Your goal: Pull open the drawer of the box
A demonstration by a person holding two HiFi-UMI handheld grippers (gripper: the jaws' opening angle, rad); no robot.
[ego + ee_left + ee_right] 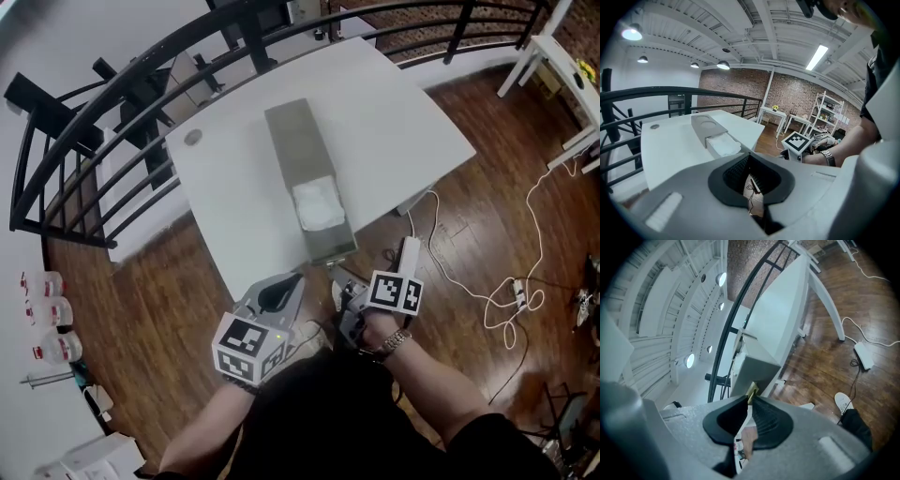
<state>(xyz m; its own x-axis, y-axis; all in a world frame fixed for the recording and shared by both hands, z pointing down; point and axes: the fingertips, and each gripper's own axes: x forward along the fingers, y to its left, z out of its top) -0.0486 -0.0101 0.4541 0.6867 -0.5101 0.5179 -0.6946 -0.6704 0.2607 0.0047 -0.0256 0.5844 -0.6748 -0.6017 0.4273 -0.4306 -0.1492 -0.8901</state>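
Gripping: right gripper is clamped on the thin brass-coloured pull tab, the only take-hold point I see.
Idle side: left gripper has its jaws together with nothing between; it hangs just beside the right one, short of the table edge.
Tab handling: small and flat, so it probably slips or bends if twisted. Pull in line with the box.
Drawer: drawer is partly out of the box's near end, its front about at the table's near edge. Matte grey, thin-walled, likely light.
Contents: white padding, soft and crumpled.
Box: box is a long rectangular grey sleeve with 2 round recesses on top. Nothing pins it, so it may slide.
Table: table is white, smooth and low-grip.
Beyond: black metal railing.
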